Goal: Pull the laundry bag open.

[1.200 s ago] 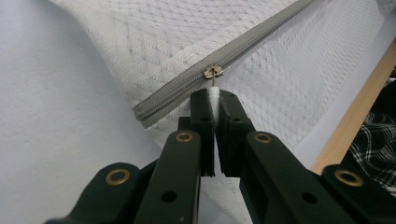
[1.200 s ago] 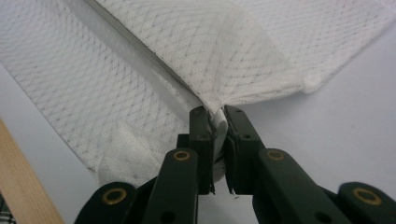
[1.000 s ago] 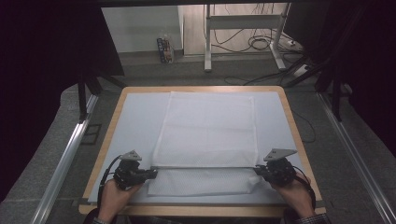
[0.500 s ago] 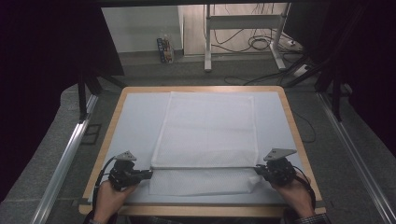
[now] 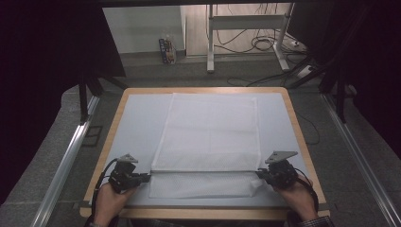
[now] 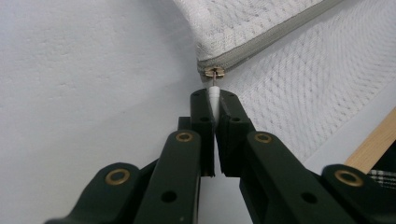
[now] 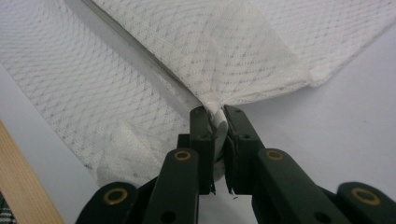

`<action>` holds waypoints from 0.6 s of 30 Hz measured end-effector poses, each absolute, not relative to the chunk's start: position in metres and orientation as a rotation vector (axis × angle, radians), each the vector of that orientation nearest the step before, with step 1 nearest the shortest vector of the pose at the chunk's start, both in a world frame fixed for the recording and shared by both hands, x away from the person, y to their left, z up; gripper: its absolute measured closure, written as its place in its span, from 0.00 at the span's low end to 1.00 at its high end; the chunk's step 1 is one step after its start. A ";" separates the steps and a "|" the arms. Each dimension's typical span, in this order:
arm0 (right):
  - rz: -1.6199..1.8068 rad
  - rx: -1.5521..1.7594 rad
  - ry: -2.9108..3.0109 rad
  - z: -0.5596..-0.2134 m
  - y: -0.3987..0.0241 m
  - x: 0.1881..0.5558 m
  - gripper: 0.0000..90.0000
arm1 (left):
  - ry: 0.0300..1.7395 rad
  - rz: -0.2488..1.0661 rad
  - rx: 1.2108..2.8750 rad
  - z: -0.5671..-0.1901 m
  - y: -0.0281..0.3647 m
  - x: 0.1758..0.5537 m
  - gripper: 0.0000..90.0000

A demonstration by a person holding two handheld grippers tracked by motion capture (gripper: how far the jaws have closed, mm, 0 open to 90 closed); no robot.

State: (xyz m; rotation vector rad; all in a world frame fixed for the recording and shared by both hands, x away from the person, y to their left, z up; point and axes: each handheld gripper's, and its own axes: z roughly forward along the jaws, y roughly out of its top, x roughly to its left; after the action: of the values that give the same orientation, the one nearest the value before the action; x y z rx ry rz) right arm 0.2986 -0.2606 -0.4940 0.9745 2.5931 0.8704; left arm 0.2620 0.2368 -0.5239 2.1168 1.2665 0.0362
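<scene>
A white mesh bag [image 5: 208, 132] lies flat on the pale mat [image 5: 137, 123], with a grey zipper [image 5: 203, 171] running across it near its front end. My left gripper [image 5: 146, 176] sits at the zipper's left end. In the left gripper view the left gripper [image 6: 214, 100] is shut on the white pull tab [image 6: 213, 93] that hangs from the brass slider [image 6: 215, 72]. My right gripper [image 5: 261, 174] is at the zipper's right end. The right gripper view shows the right gripper [image 7: 215, 119] shut on a bunched corner of the mesh bag [image 7: 233, 46].
A wooden frame [image 5: 203, 90] borders the mat. Metal rails [image 5: 66, 156] run along both sides of the table. Beyond the far edge stand a metal stand [image 5: 246, 33], loose cables [image 5: 265, 45] and a small carton [image 5: 166, 49] on the floor.
My left gripper has edged slightly to the left with the pull tab in it. The right gripper has stayed where it was.
</scene>
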 end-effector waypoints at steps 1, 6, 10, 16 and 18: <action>0.870 0.980 2.598 -0.494 -0.261 0.299 0.91 | 1.255 0.034 2.128 -0.524 0.238 0.262 0.97; 0.849 0.972 2.617 -0.497 -0.262 0.299 0.90 | 1.231 0.046 2.156 -0.524 0.235 0.261 0.96; 0.844 0.957 2.619 -0.498 -0.262 0.298 0.89 | 1.219 0.079 2.173 -0.524 0.231 0.259 0.95; 0.808 0.947 2.619 -0.501 -0.263 0.296 0.80 | 1.204 0.178 2.210 -0.525 0.230 0.253 0.83; 0.799 0.941 2.614 -0.501 -0.263 0.296 0.75 | 1.199 0.203 2.216 -0.526 0.230 0.251 0.77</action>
State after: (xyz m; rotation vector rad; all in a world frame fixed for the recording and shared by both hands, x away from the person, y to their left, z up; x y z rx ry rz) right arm 0.2958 -0.2632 -0.5014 0.9415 2.6136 0.7990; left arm 0.2510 0.2301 -0.5263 2.2161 1.1991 0.2032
